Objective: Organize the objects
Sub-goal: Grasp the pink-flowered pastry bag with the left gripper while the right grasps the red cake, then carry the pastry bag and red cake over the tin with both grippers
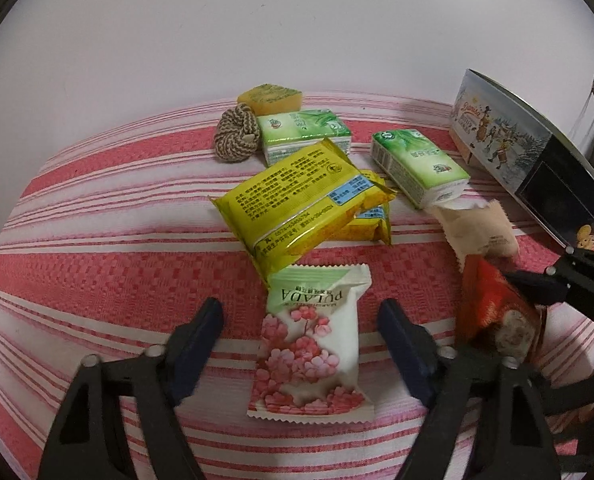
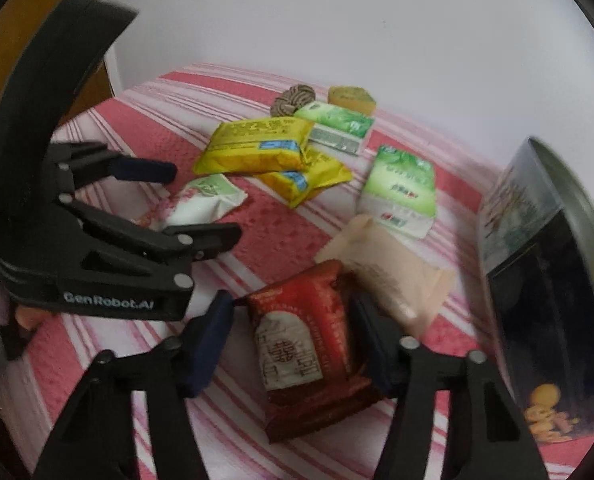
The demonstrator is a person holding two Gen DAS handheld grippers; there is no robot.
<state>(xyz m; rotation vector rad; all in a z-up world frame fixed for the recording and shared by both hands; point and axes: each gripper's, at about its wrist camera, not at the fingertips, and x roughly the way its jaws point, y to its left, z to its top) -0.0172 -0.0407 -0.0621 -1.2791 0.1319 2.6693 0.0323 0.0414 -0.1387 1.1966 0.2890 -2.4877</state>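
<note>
My left gripper (image 1: 301, 316) is open, its fingers on either side of a white snack packet with pink flowers (image 1: 311, 344) that lies flat on the striped cloth. That packet also shows in the right wrist view (image 2: 207, 200). My right gripper (image 2: 291, 322) has its fingers against both sides of a red snack packet (image 2: 305, 344), which stands tilted; it also shows in the left wrist view (image 1: 493, 308). A beige packet (image 2: 393, 276) lies just behind the red one.
Two yellow packets (image 1: 297, 200) are stacked mid-table. Two green tissue packs (image 1: 417, 164) (image 1: 305, 132), a woven coil (image 1: 235, 132) and a yellow sponge block (image 1: 271, 98) lie behind. An open cookie tin (image 2: 549, 276) stands at the right. A white wall is behind.
</note>
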